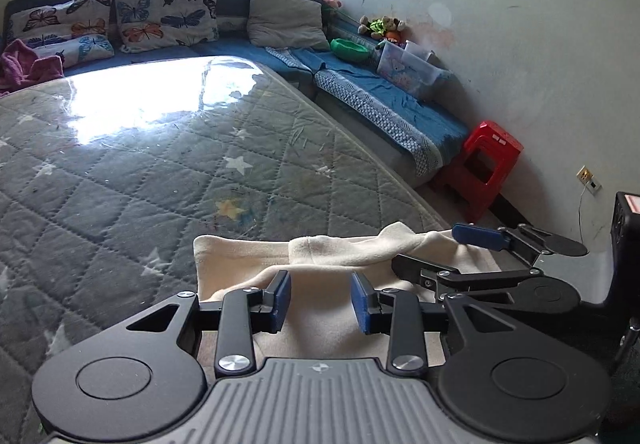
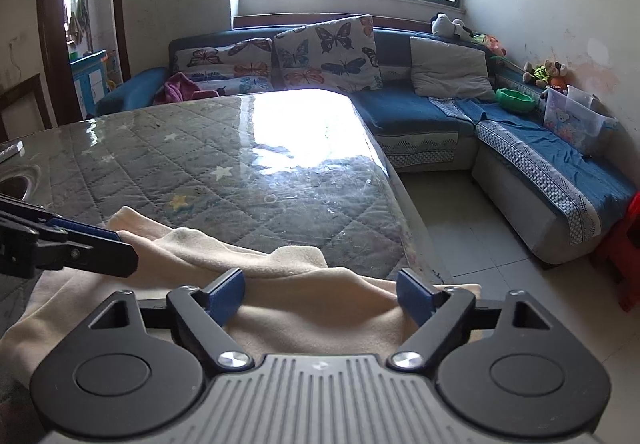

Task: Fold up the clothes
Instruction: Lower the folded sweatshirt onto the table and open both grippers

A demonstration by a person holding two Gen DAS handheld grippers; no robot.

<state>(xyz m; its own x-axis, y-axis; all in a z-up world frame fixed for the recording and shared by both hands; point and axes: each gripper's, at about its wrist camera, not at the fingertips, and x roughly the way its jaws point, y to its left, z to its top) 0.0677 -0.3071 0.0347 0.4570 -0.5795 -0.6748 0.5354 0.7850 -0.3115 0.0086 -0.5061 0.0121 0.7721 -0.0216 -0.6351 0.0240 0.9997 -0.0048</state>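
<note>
In the left wrist view, the left gripper [image 1: 320, 302] is seen spread at lower centre over the cream garment [image 1: 320, 256], which lies on the quilted table [image 1: 160, 172].

In the right wrist view, the right gripper [image 2: 320, 296] is held wide apart above the same cloth [image 2: 304, 284] at the bottom.

Surface: a table [image 2: 240, 164] covered by a grey quilted cloth with star prints, under a glossy clear sheet that mirrors the window light.
On it, near edge: a cream garment [image 2: 304, 296], rumpled, with a folded ridge across its far side; it also shows in the left wrist view [image 1: 248, 256].
On it, far left corner: a small pale flat object [image 2: 10, 152], too small to identify.
</note>
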